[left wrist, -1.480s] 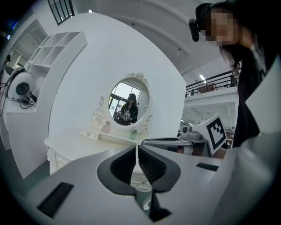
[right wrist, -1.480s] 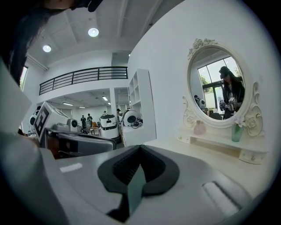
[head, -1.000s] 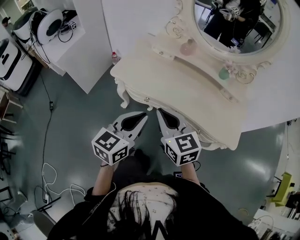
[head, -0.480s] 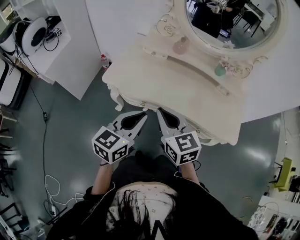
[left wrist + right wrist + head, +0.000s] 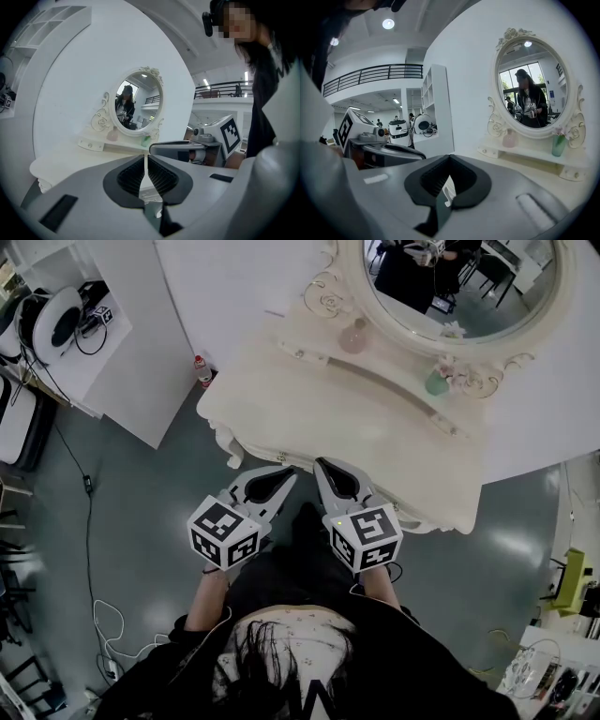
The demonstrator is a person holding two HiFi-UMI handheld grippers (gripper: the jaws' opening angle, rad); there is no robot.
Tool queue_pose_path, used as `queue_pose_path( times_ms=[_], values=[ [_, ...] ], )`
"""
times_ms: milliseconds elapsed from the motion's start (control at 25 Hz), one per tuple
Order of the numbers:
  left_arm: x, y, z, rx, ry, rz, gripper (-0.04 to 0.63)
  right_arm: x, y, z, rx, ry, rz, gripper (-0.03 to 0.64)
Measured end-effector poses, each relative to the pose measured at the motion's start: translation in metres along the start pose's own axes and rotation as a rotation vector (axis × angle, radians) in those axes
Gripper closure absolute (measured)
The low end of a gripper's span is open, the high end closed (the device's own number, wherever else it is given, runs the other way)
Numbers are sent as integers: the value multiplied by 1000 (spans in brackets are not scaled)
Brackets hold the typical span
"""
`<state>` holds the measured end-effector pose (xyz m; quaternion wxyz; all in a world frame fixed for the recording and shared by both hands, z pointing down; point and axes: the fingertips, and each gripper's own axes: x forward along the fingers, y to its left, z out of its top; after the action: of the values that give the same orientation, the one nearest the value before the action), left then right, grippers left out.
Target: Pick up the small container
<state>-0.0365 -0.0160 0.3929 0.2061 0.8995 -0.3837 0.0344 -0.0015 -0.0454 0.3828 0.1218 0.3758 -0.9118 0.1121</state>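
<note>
**Facing the dressing table, nothing picked up yet**

Both the left gripper point(image 5: 281, 472) and the right gripper point(image 5: 322, 465) are clamped together and empty, at the near edge of the dressing table point(image 5: 375, 427). A small pink container point(image 5: 353, 337) and a small green container point(image 5: 435, 382) stand on the shelf point(image 5: 394, 381) under the mirror point(image 5: 459, 277), well apart from both grippers. I cannot tell which one is meant. Reaching, opening and grasping all seem left to do.

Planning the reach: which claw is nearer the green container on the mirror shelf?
Right. The right claw is at the dressing table's front edge, short of the green container; the left claw sits beside it, farther off.
</note>
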Motion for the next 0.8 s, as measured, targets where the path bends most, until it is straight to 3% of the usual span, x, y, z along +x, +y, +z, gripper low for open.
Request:
queue_pose_path(
  times_ms=[800],
  values=[
    [122, 72, 59, -1, -1, 38, 594, 81, -166, 47, 21, -35, -29, 607]
  ],
)
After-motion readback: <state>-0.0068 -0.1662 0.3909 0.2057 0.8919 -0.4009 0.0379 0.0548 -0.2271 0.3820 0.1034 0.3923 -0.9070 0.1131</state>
